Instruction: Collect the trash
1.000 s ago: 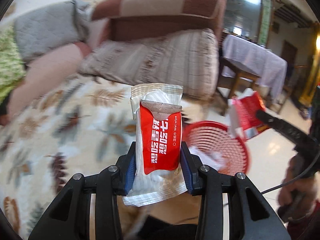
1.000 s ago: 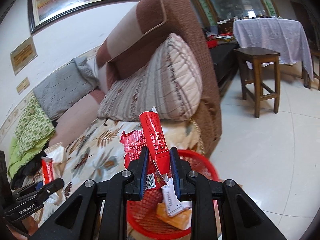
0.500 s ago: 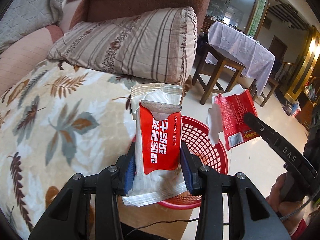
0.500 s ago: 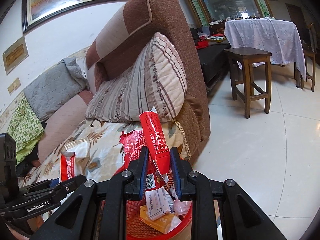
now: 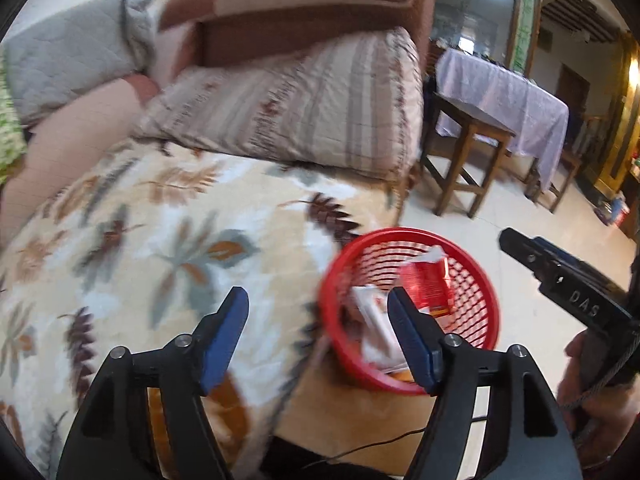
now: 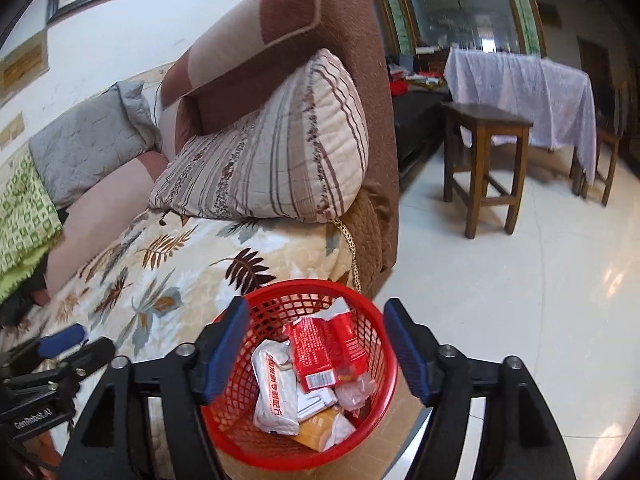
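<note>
Basket (image 6: 240, 432) on the floor against the sofa's (image 6: 280, 40) front edge, wrappers (image 6: 320, 356) inside it; pillow (image 6: 272, 160) on the seat behind the basket; stool (image 6: 486, 160) right of it.

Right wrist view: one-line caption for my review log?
Open right gripper above red basket holding wet-wipe pack and red wrapper.

Basket (image 6: 384, 364) mouth unobstructed; sofa (image 6: 160, 280) flanks left, bare floor (image 6: 520, 300) right.

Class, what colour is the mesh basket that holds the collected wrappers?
Red. The basket shows best in the right wrist view, sharp and seen from above.
</note>
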Tool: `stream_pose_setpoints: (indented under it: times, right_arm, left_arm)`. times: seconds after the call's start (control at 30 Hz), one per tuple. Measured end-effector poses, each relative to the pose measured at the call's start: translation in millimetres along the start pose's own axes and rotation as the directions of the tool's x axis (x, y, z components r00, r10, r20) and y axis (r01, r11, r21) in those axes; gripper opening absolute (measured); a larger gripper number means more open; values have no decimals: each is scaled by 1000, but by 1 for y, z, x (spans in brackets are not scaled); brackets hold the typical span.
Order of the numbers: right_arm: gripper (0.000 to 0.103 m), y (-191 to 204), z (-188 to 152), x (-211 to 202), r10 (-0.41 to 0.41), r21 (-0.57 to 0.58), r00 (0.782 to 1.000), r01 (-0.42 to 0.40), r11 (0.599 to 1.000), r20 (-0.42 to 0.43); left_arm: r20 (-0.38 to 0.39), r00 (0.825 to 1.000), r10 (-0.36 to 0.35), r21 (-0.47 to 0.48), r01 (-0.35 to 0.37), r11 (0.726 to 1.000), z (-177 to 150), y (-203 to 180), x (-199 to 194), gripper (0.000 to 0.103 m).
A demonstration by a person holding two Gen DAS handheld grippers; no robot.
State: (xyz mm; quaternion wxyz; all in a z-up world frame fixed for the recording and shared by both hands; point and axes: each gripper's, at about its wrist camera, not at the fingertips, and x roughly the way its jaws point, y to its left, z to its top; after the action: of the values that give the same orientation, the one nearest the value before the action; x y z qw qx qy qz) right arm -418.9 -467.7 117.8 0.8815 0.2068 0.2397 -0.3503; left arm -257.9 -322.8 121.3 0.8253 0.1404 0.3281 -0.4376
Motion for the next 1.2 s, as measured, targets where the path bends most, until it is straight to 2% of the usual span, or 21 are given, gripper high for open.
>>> stream_pose_setpoints:
  times: [0.17, 0.33, 0.47, 0.6, 0.7, 0.87, 1.1, 1.2]
  right_arm:
    - [86, 34, -15, -29, -19, -63, 1000, 20, 998, 10]
    - [88, 58, -34, -59, 1, -112, 1000, 0, 994, 10]
    - [91, 74, -52, -79, 10, -127, 1000, -8, 992, 14]
    - [91, 88, -73, -82, 14, -158, 1000, -14, 987, -1]
    - [91, 95, -84, -80, 17, -169, 1000, -18, 985, -9]
    - [93, 98, -91, -77, -47, -216, 999, 47, 975, 8]
    - [94, 80, -96, -59, -98, -166, 993, 87, 982, -62]
    - [94, 81, -96, -59, -107, -166, 993, 97, 981, -52]
  left_arm:
    - [65, 994, 84, -36, -82, 996, -23, 31, -49, 81]
    - [93, 988, 119, -70, -113, 991, -46, 51, -90, 84]
    - [115, 978, 174, -78, -165, 983, -61, 62, -118, 86]
    - [146, 965, 220, -92, -208, 974, -71, 69, -133, 90]
    - [154, 958, 242, -100, -228, 968, -80, 73, -133, 90]
    - [162, 950, 268, -75, -259, 963, -91, 67, -121, 91]
    - [67, 968, 242, -23, -241, 970, -98, 57, -84, 91]
    - [41, 971, 237, -15, -237, 971, -102, 57, -76, 91]
